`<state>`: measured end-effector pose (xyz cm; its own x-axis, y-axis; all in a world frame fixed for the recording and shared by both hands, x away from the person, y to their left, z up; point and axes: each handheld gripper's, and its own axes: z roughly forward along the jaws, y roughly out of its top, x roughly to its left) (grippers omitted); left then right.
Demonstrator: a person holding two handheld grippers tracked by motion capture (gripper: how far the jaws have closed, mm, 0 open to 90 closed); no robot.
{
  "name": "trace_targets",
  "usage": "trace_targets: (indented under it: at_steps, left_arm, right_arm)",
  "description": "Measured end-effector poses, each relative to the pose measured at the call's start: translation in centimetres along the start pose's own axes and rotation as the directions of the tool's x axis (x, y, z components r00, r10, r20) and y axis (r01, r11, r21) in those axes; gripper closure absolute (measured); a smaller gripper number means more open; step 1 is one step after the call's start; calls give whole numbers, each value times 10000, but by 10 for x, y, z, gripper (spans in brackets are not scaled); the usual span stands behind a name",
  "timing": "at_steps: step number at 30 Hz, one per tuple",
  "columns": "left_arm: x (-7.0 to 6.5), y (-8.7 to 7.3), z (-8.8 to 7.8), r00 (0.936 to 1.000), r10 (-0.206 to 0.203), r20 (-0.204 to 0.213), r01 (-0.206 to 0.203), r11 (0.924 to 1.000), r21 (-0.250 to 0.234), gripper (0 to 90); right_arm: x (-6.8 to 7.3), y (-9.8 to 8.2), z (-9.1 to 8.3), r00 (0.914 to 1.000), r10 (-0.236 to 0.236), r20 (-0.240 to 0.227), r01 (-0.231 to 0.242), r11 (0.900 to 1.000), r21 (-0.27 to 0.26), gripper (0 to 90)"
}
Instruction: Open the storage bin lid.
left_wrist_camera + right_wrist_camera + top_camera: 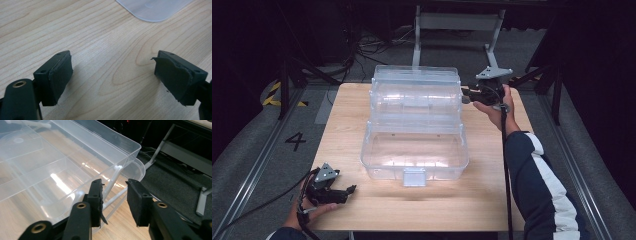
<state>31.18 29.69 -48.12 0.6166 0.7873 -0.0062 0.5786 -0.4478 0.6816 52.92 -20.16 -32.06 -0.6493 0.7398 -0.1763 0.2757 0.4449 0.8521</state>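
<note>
A: The right hand-held gripper (pixel 468 95) sits at the right end of the box (pixel 414 125) by the table's (pixel 492 190) far right corner; the left hand-held gripper (pixel 349 190) rests near the front left corner.

B: Left gripper view: jaws wide apart over bare table, empty.

A: Right gripper view: jaws (pixel 113 200) parted around the tray's (pixel 75 157) hinge arm (pixel 113 181), not clamped. The box stands open; the grip remains to be made.
</note>
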Motion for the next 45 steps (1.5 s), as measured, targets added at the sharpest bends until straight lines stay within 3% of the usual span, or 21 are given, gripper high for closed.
trace_targets:
  at_steps: [12, 22, 29, 35, 45]
  left_arm:
    - [0, 0, 0, 10000, -4, 4, 4, 10000, -2, 153]
    - [0, 0, 0, 10000, 0, 2, 0, 10000, -1, 154]
    - [0, 0, 0, 10000, 3, -15, -3, 10000, 5, 154]
    - [0, 0, 0, 10000, 0, 0, 0, 10000, -1, 154]
    - [0, 0, 0, 10000, 0, 1, 0, 10000, 0, 154]
  right_arm:
    - [6, -9, -17, 10000, -33, -37, 34, 9998, 188, 489]
    - [12, -27, -32, 9992, -285, 289, 268, 9979, 589, 395]
    - [15, -38, -41, 9987, -396, 312, 374, 9968, 706, 369]
    - [23, -53, -49, 9955, -861, 388, 814, 9906, 1101, 345]
    - [23, -79, -64, 9950, -873, 492, 807, 9891, 1234, 318]
